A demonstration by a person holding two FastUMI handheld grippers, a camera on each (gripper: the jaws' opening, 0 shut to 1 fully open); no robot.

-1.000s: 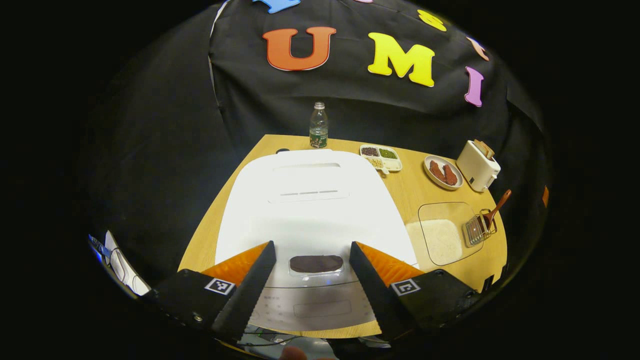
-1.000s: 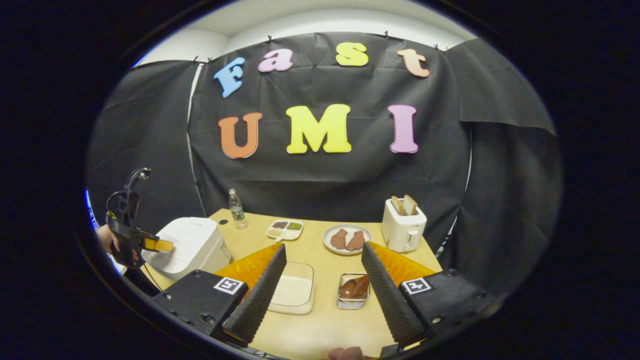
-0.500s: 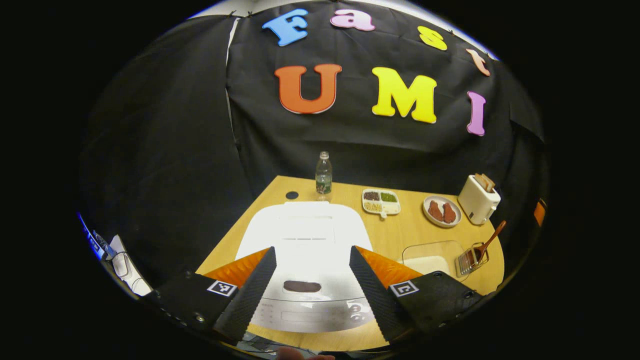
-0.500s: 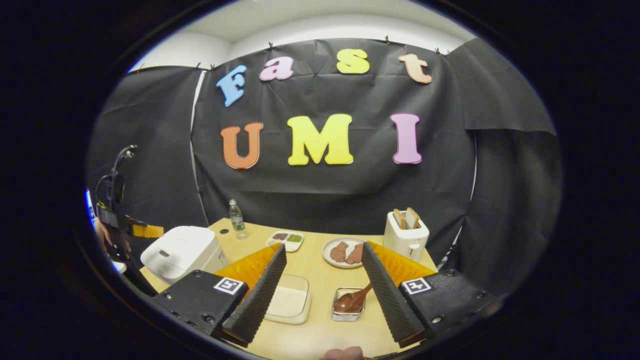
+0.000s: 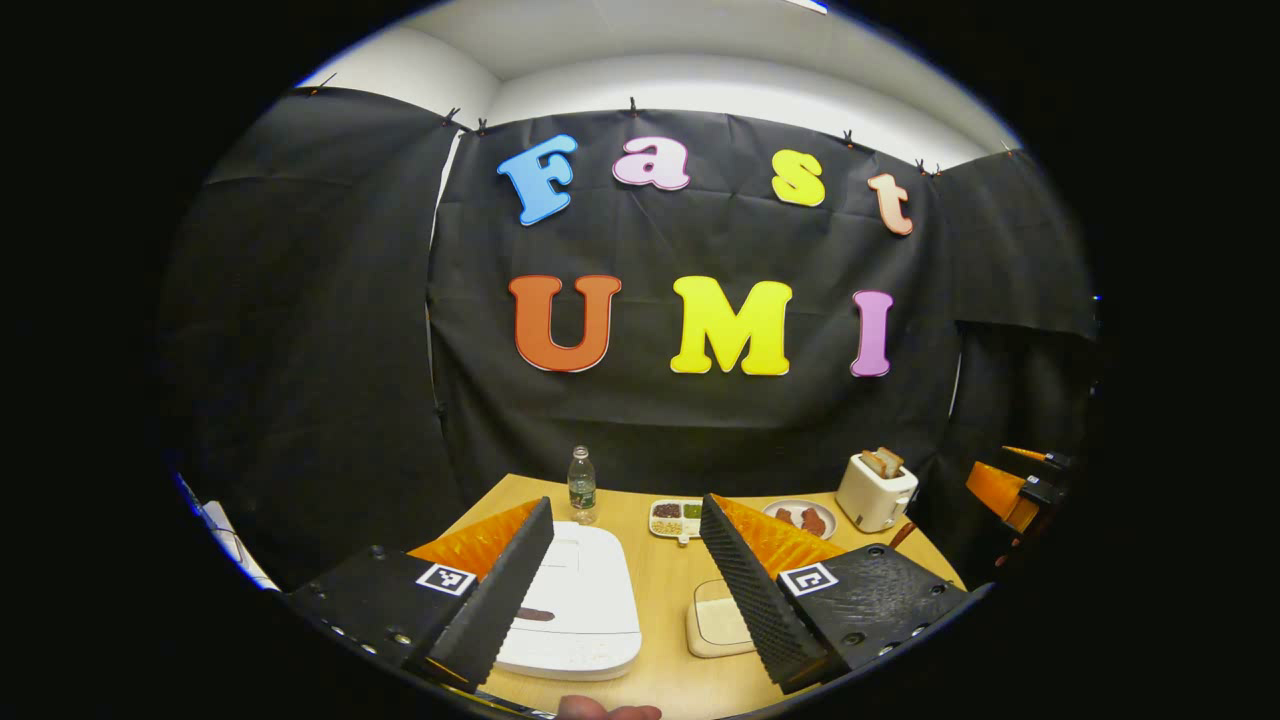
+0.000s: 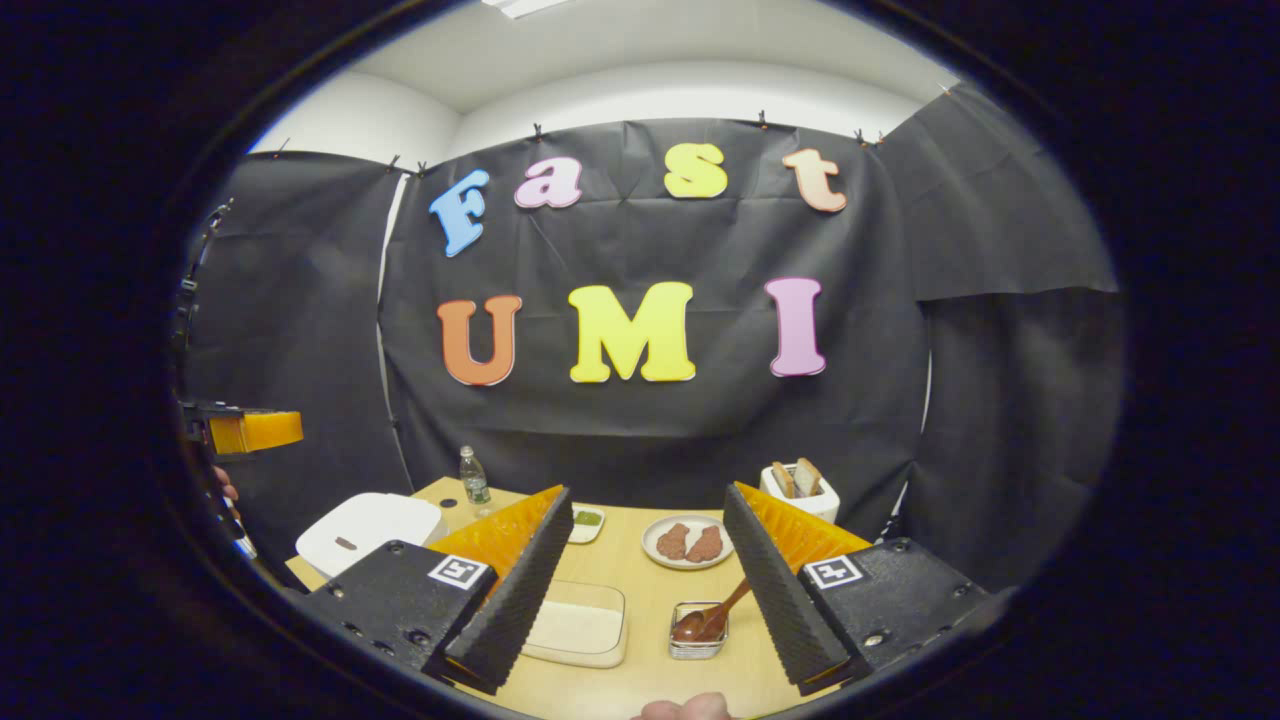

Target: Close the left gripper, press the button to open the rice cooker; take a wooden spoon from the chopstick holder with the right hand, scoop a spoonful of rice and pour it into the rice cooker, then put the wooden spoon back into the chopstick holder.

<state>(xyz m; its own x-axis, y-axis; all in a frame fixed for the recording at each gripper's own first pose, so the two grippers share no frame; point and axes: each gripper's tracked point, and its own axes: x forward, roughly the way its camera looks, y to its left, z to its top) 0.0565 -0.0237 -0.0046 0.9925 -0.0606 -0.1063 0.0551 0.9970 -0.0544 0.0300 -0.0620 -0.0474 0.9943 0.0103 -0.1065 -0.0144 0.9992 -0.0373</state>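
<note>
Both your claws, left claw (image 5: 625, 600) and right claw (image 6: 648, 610), gape wide and hold nothing above the table (image 6: 640, 560); wooden spoon (image 6: 712, 612) sits in the chopstick holder (image 6: 698, 632), handle slanting up-right, rice cooker (image 5: 578, 605) lid down.

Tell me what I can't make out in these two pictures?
- Cooker button: left gripper view, partly behind the left tool's finger.
- Spoon handle end: right gripper view, hidden behind the right tool's finger.
- Rice box: right gripper view, near corner covered by a finger.
- Tray contents: left gripper view, too small to identify.
</note>
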